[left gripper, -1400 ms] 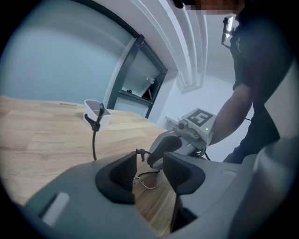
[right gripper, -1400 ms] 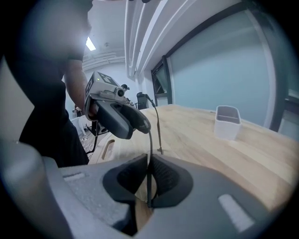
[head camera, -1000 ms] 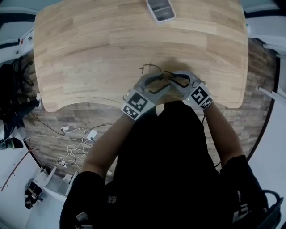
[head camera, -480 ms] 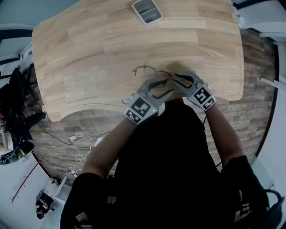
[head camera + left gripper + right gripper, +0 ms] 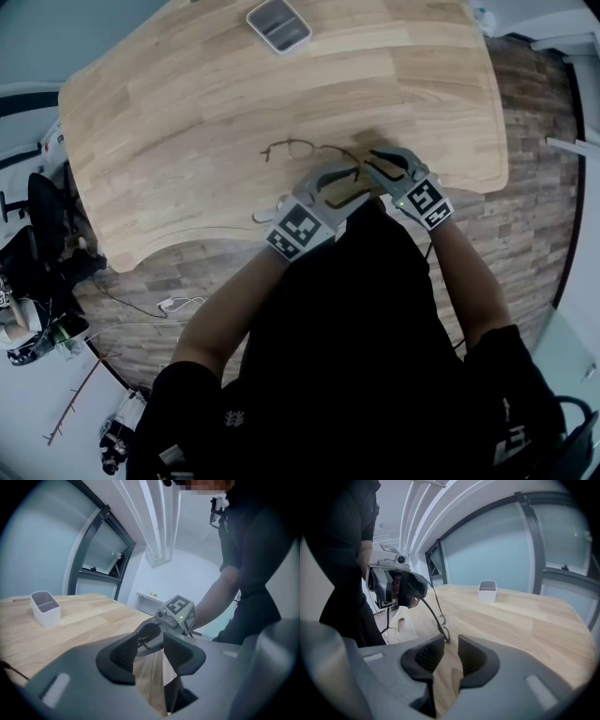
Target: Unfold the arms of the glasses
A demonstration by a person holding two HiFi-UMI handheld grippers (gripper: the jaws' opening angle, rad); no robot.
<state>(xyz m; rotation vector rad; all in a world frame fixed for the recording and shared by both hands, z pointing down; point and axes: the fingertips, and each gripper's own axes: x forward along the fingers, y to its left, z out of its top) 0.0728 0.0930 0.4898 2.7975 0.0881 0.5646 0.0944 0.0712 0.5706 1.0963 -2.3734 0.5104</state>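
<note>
since a second ago the head view has swung: the white tray (image 5: 278,25) has slid left along the far side of the table (image 5: 187,112), while both grippers sit almost where they were, and the front of the glasses (image 5: 300,146) now reaches further left of them. the left gripper (image 5: 151,640) has its fingers (image 5: 123,656) clearly apart, bare wood showing through the gap, and only a small dark metal end of the glasses lies against the tip of one pad. the right gripper (image 5: 451,641) has its fingers (image 5: 429,657) closer, yet a strip of wood shows between them; the thin wire of the frame meets the tip of one pad, and from that corner one arm runs off to the left gripper. so we judge neither pair is clamped on anything, and the arm looks part open, angled away from the front. the front lies flat on the table, close to the near edge beside the grippers, well apart from the tray. what worries us: with the pads only touching, the arm can slip off and swing shut again; if the right pads do not pin the corner, a push on the arm will skid the frame across the wood, perhaps over the near edge; and a hard close or an over-swing could bend the thin wire at the hinge.
</note>
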